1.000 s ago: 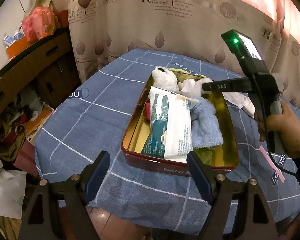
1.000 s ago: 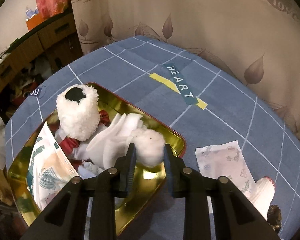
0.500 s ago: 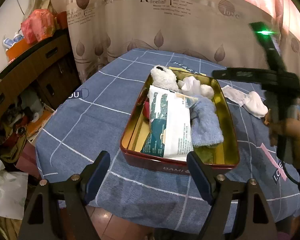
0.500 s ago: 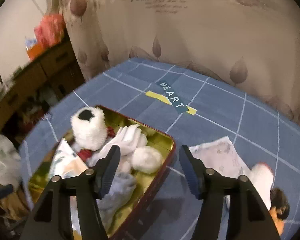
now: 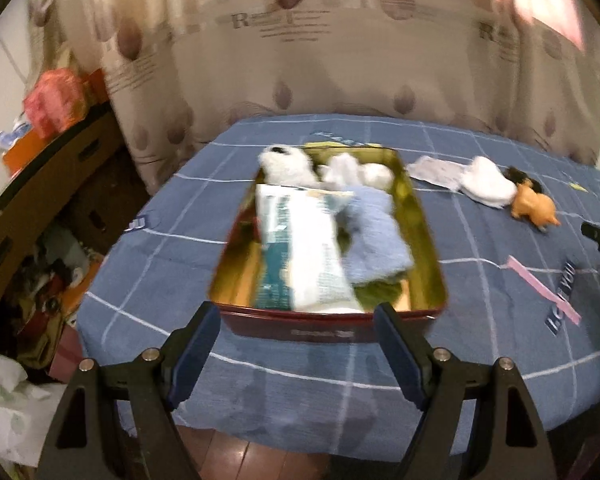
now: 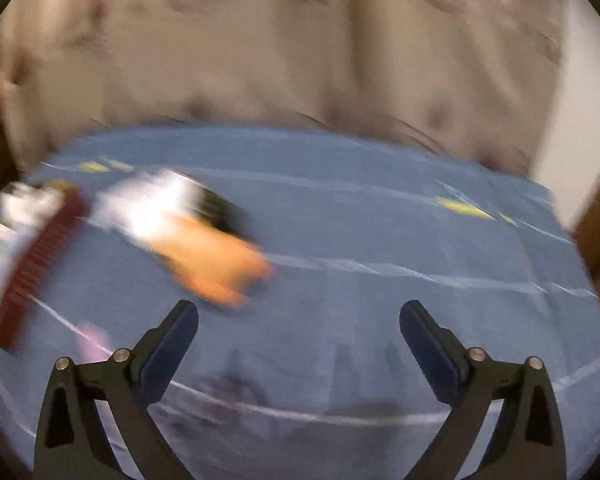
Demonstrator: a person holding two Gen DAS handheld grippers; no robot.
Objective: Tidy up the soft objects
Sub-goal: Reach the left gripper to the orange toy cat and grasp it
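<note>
The desk, under a blue checked cloth, carries a red tin with a gold inside near its middle. The tin already holds a white plush toy and a white cloth bundle at the far end, a white and teal packet along its length and a light blue towel beside that. Off to the tin's right, out on the cloth, lie a flat white printed cloth, a white sock-like piece, something small and dark and an orange plush animal, all close together.

My reading is that the step in hand is a change of target: one soft piece is stowed and the right gripper is heading for the pile still outside the tin. Its jaws have just been opening and now stand wide apart with nothing between them. The next move calls for lining those jaws up over one loose item, likely the orange toy, coming down so the pads straddle it, and closing gently, since plush squashes and slips.

The left gripper hangs at the near edge of the desk, jaws released and empty, with the tin's near wall between them in the picture but not touched.

The left wrist view gives the whole layout: the tin's contents and the loose pile. A dark edge at its far right may be the other tool, but I cannot be sure. The right wrist view is heavily smeared; it shows its own spread jaws, the orange and white pile ahead to the left and the tin's red side at the frame's left, but none of what lies inside.
</note>
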